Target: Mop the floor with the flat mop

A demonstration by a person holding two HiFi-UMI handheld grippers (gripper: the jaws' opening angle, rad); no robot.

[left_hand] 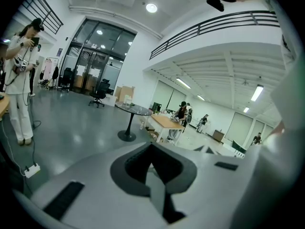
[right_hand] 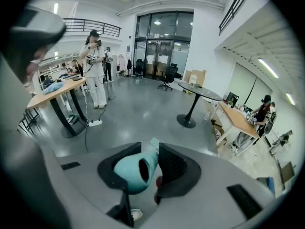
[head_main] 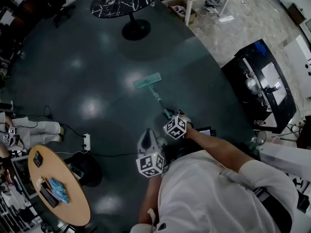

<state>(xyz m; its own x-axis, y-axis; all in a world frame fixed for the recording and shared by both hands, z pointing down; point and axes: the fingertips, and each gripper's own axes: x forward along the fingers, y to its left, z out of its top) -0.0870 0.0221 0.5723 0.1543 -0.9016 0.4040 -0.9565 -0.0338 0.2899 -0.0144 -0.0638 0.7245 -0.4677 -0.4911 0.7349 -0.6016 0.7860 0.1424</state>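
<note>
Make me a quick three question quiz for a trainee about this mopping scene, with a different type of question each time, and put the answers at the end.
1. True or false: the mop head lies flat on the dark floor.
2. Multiple choice: which gripper is closed on the mop handle? A, the left. B, the right. C, both.
3. Fill in the blank: the mop head is ____ in colour.

Key
1. True.
2. B: the right gripper has the end of the handle between its jaws.
3. Teal.
</note>
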